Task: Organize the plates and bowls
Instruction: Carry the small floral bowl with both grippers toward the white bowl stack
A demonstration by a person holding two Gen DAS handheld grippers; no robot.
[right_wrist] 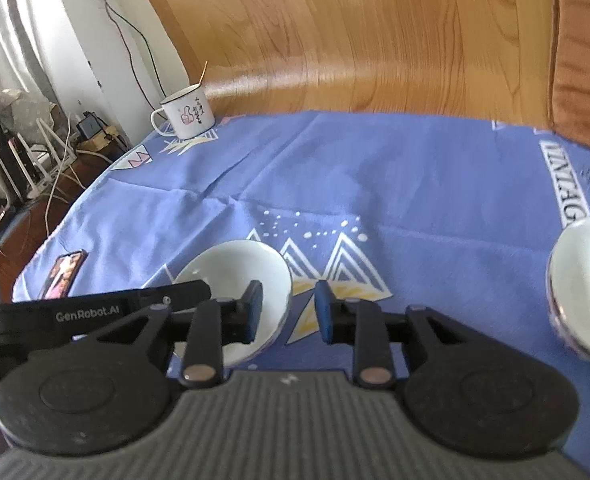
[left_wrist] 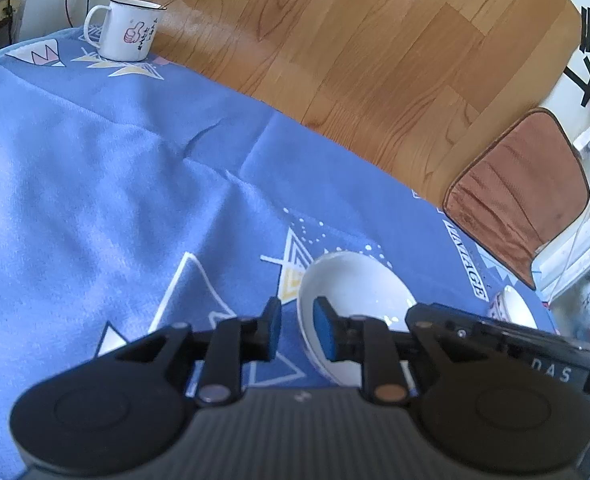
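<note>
A white bowl (left_wrist: 355, 292) sits on the blue tablecloth (left_wrist: 95, 160). My left gripper (left_wrist: 297, 328) is open and straddles the bowl's left rim, one finger outside and one inside. The same bowl shows in the right wrist view (right_wrist: 235, 272). My right gripper (right_wrist: 289, 312) is open and straddles its right rim. The other gripper's black body crosses the bowl in each view. A second white bowl with a patterned outside (right_wrist: 583, 284) sits at the right; its rim shows in the left wrist view (left_wrist: 515, 304).
A white enamel mug (left_wrist: 125, 30) with a stick in it stands at the table's far corner, also in the right wrist view (right_wrist: 187, 114). A phone (right_wrist: 65, 272) lies near the left edge. A brown chair cushion (left_wrist: 515, 188) and wooden floor (left_wrist: 355, 40) lie beyond the table.
</note>
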